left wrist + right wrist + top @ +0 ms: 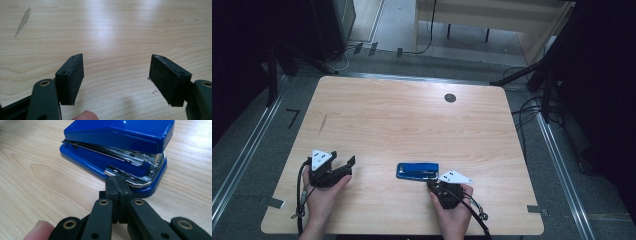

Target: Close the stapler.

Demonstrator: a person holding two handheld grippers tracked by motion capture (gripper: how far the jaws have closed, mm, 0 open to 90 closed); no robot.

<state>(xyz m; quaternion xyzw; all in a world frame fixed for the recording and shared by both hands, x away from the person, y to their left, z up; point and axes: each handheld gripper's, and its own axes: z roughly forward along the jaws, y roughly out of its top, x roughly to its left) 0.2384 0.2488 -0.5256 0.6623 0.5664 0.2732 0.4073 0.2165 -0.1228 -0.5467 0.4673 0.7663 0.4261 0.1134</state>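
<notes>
Plainly, the greatest risk is judged to lie at the right gripper [117, 185], whose jaws are pressed together with nothing between them, their tips set against the chromed rear end of the blue stapler [120, 150]. Whether the tips actually touch the metal or stand just short of it cannot be told. If a push were given from there, the stapler could be slid or spun on the smooth worktop [412, 120] rather than moved squarely, since the contact would fall at one end of the stapler and low on its base. If a grasp were intended instead, the shut jaws would first have to be spread, and a careless opening so close to the stapler could knock it aside.

Seen from the high view, the stapler [417, 171] lies flat on the near part of the worktop, lengthwise across it, with the right gripper [438, 182] just beside its right end and on the person's side.

Well to the left of the stapler, the left gripper [343, 165] is held with its jaws spread wide over bare wood, nothing between them; from that far off no steadying of the stapler could be given.
</notes>
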